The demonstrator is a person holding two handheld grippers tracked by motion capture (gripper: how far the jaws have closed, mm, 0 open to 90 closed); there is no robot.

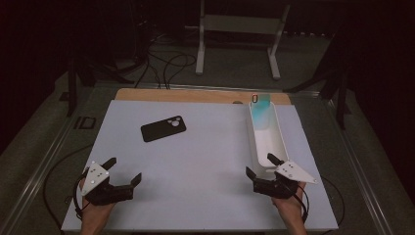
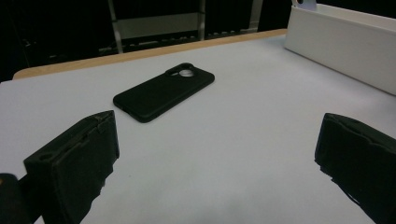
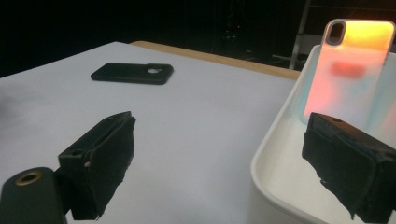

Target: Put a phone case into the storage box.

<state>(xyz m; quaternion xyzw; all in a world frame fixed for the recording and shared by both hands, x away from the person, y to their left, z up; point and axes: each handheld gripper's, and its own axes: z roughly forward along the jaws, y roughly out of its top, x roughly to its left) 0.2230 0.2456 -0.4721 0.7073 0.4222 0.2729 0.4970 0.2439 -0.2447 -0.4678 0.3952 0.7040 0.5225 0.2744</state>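
Black phone case [image 1: 163,128] flat on worktop [image 1: 205,161], well left of white tray [image 1: 266,142]. Left hand-held gripper [image 1: 123,170] wide open, empty; right hand-held gripper [image 1: 260,164] same, at tray's near end. Tip: go in low, pinch case edgewise.

Inventory from my remote station. Phone cases: I count two, one black case [image 1: 163,128] at 11 o'clock on the table, one translucent case [image 1: 261,108] at 1 o'clock. White trays [image 1: 279,139]: one, at 2 o'clock. Grippers: two, left gripper [image 1: 123,171] at 7 o'clock, right gripper [image 1: 260,165] at 5 o'clock.
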